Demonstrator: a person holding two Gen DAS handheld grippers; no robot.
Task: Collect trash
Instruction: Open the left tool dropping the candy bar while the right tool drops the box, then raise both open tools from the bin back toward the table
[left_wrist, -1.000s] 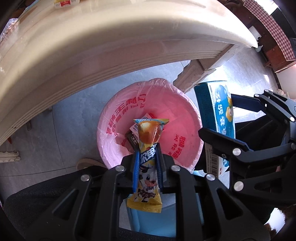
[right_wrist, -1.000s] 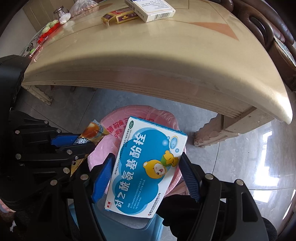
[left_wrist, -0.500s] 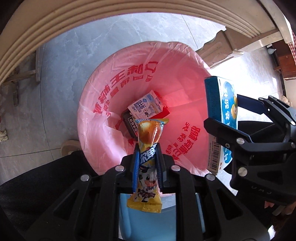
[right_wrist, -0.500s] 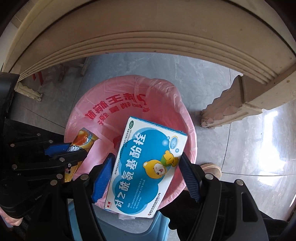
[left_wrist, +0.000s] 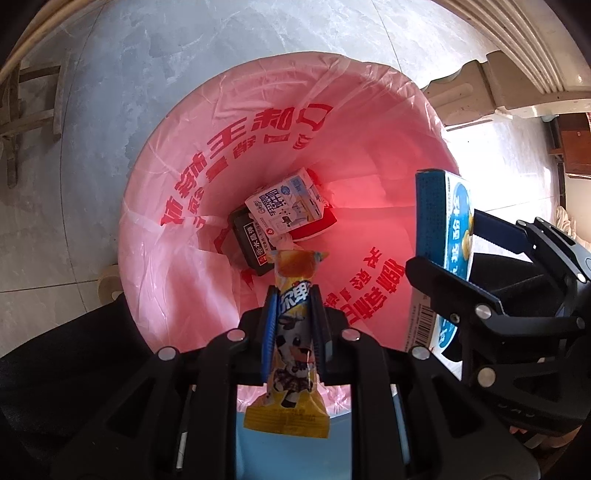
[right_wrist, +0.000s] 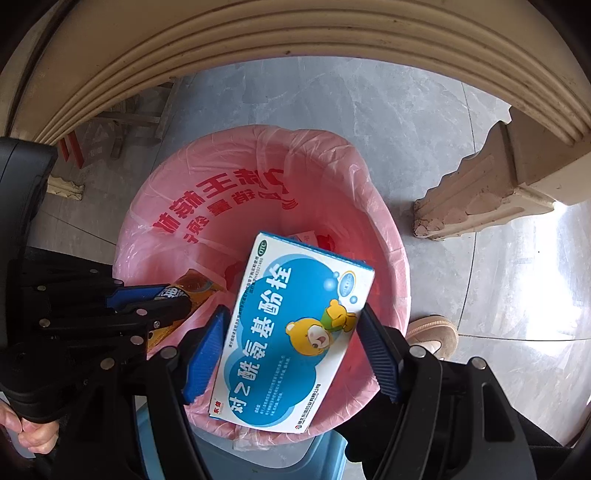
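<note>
A: What does the left gripper (left_wrist: 293, 314) carry?

B: A yellow snack wrapper (left_wrist: 291, 332), pinched between its fingers above the pink-lined trash bin (left_wrist: 184, 229).

A: And the right gripper (right_wrist: 291, 350)?

B: Its fingers clamp a blue-and-white medicine box (right_wrist: 288, 332) by the sides, over the same bin. A milk carton (left_wrist: 284, 205) and a dark box (left_wrist: 251, 243) lie at the bottom.

The left gripper (left_wrist: 293, 314) points downward, and its jaws are closed tight on a thin packet. Just beside it, the right gripper (right_wrist: 291, 332) also points downward, with its jaws set wide and pressing both sides of a box. A bare hand (right_wrist: 29, 432) holds the left gripper's handle.
</note>
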